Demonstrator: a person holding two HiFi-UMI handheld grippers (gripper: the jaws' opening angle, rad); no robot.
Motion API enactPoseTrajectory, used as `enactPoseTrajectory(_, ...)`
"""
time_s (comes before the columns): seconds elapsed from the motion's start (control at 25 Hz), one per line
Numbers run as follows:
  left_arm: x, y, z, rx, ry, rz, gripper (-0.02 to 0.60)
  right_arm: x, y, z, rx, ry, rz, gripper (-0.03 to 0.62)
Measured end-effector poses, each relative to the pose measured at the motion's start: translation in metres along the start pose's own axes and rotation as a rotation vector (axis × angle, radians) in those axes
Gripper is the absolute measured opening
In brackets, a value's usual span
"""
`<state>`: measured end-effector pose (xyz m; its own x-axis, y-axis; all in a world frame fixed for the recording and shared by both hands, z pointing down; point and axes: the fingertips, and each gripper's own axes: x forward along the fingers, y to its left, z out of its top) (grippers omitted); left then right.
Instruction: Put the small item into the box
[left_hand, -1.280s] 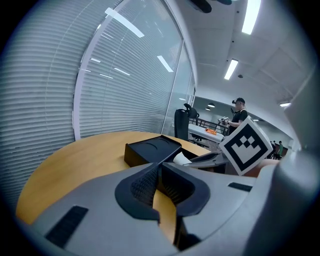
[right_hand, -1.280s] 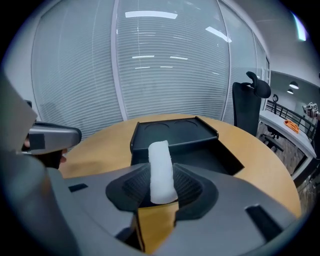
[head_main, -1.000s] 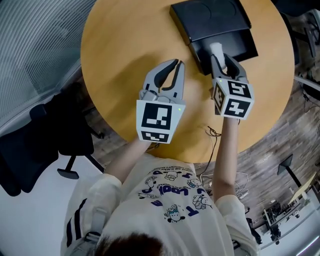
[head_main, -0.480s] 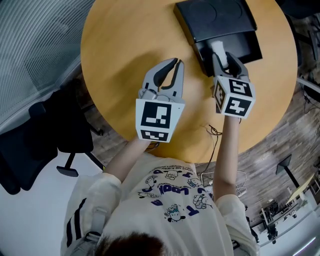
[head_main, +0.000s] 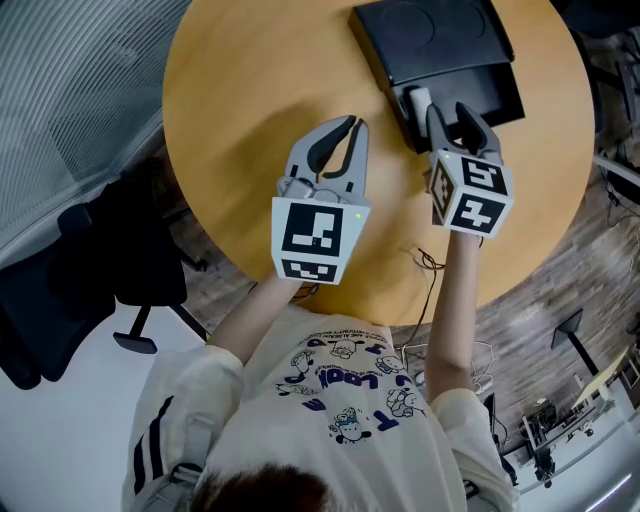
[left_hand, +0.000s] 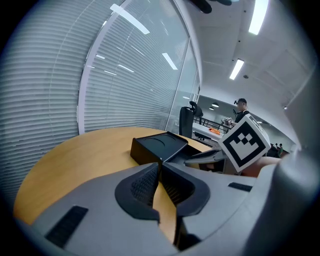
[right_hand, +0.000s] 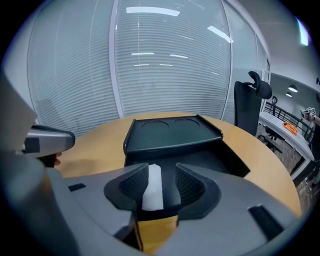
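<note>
A black box (head_main: 470, 88) with its hinged lid (head_main: 425, 35) laid back stands at the far side of the round wooden table (head_main: 240, 90). My right gripper (head_main: 448, 110) reaches into its near edge. The small white item (head_main: 418, 100) stands between the jaws, which have just been opening. In the right gripper view the item (right_hand: 152, 187) leans by the left pad (right_hand: 132, 187), with a gap to the right pad, so the right gripper (right_hand: 161, 169) is open. My left gripper (head_main: 350, 125) hovers over the table left of the box, shut on nothing (left_hand: 160, 165).
The box (left_hand: 157, 145) shows past the left jaws, with the right gripper's marker cube (left_hand: 244, 144) beside it. A black office chair (head_main: 95, 270) stands off the table's left edge. Cables (head_main: 428, 264) hang near the front rim. Blinds and glass walls lie beyond.
The right jaws have spread wider, and the white item now sits loose by the left jaw over the box. Both hands stayed where they were.
</note>
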<state>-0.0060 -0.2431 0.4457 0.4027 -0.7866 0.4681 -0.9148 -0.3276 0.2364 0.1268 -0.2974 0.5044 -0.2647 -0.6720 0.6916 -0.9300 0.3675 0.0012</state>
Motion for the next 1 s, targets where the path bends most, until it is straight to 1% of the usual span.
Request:
enactPoseTrajectory(0.08,0.000,-0.002,0.002,0.002,-0.002,-0.001,0.032,-0.005,-0.001,0.003,0.012,-0.023,-0.007,0.178)
enactPoseTrajectory(0.2,0.002,-0.008,0.008,0.007,-0.007,-0.004,0.032,-0.013,-0.004,0.007,0.032,-0.056,-0.022,0.143)
enactPoseTrajectory(0.36,0.002,-0.015,0.018,0.016,-0.028,-0.005,0.032,-0.025,-0.005,0.014,0.085,-0.100,-0.027,0.129)
enactPoseTrajectory(0.4,0.000,-0.016,0.020,0.018,-0.035,-0.006,0.032,-0.031,-0.002,0.016,0.102,-0.115,-0.030,0.124)
enactPoseTrajectory(0.48,-0.010,-0.015,0.024,0.022,-0.051,-0.007,0.032,-0.046,0.005,0.021,0.129,-0.148,-0.042,0.095)
enactPoseTrajectory(0.56,-0.021,-0.016,0.028,0.028,-0.066,-0.008,0.032,-0.062,0.013,0.026,0.145,-0.181,-0.052,0.084)
enactPoseTrajectory(0.8,-0.043,-0.027,0.045,0.047,-0.117,-0.012,0.032,-0.102,0.030,0.034,0.130,-0.250,-0.071,0.061)
enactPoseTrajectory(1.0,-0.067,-0.036,0.060,0.056,-0.167,-0.008,0.032,-0.138,0.047,0.044,0.138,-0.313,-0.061,0.051)
